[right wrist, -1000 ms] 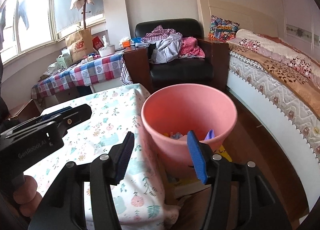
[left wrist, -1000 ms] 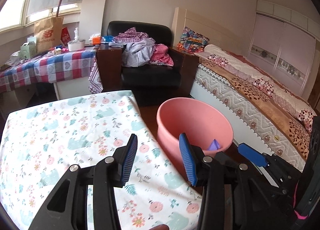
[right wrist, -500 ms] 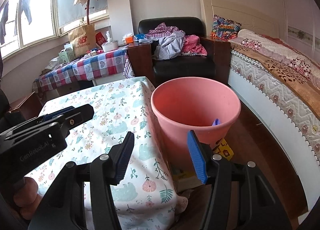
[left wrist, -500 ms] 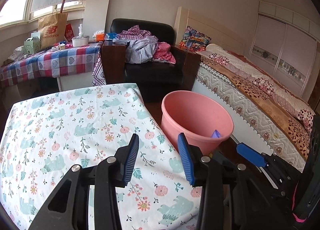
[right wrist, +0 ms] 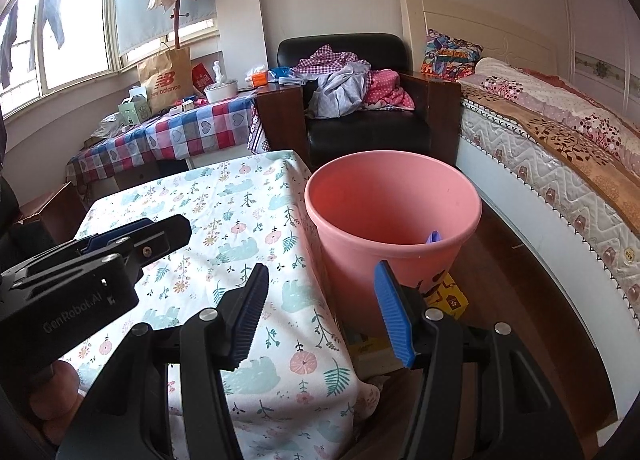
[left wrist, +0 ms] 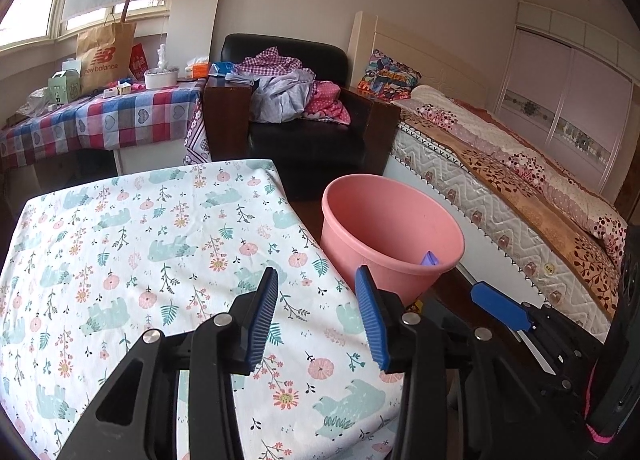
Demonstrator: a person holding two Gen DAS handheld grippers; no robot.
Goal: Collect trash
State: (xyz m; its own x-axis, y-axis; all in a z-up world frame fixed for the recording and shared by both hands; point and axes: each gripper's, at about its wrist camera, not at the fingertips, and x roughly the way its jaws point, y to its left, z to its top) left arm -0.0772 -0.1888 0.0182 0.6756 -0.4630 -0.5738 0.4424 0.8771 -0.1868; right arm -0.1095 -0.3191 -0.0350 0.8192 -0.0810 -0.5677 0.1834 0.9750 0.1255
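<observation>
a bedroom with a bed (left wrist: 500, 164) along the right wall, a black armchair (left wrist: 304, 132) full of clothes at the back, and a checked side counter (left wrist: 100, 120) under the window. in front stands a counter (left wrist: 132, 260) covered with a floral cloth; on the part that the pictures show, no trash lies on it.

the pink bucket (right wrist: 394, 220) stands on the floor just beside the right edge of this counter, between it and the bed. inside, near the front wall, a small purple piece (right wrist: 434, 237) shows; what else is in the bucket i cannot tell.

the left hand-held gripper (left wrist: 316, 316) hovers above the near right part of the cloth, its jaws wide apart and holding nothing. the right hand-held gripper (right wrist: 320, 312) is also wide and without load, aimed at the gap between the counter edge and the bucket.

i judge that the collecting is almost finished or finished, because no loose trash is visible on the cloth. to do this step well, look over the whole cloth and the floor around the bucket for a remaining piece. some yellow packaging (right wrist: 450, 298) lies at the bucket's foot; whether it is trash is not clear. keep both grippers away from the bucket rim so that it does not tip.
</observation>
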